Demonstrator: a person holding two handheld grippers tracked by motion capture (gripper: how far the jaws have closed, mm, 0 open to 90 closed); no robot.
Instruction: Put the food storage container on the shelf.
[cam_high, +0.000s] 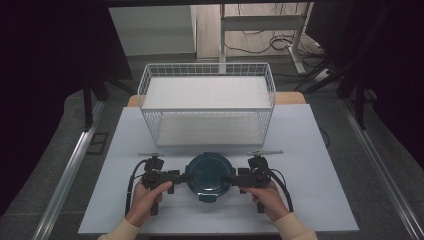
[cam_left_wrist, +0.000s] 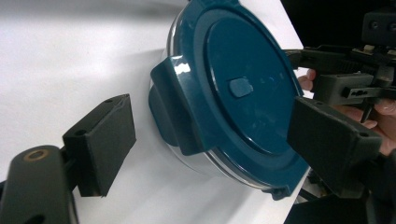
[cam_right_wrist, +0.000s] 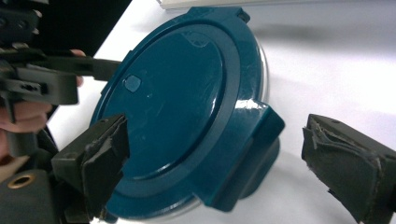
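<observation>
A round clear container with a dark blue lid (cam_high: 208, 174) rests on the white table (cam_high: 310, 200), near the front middle. My left gripper (cam_high: 183, 177) points at its left side and my right gripper (cam_high: 228, 179) at its right side. In the left gripper view my left gripper (cam_left_wrist: 212, 140) is open, with its jaws wide on either side of the lid's side latch (cam_left_wrist: 173, 107) and not touching it. In the right gripper view my right gripper (cam_right_wrist: 224, 161) is open too, and the opposite latch (cam_right_wrist: 254, 135) sits between its jaws with gaps on both sides.
A white wire basket (cam_high: 207, 66) with a white liner stands behind the container at the table's far edge. Two thin metal rods (cam_high: 150, 153) lie just in front of it. Dark floor and metal rails flank the table.
</observation>
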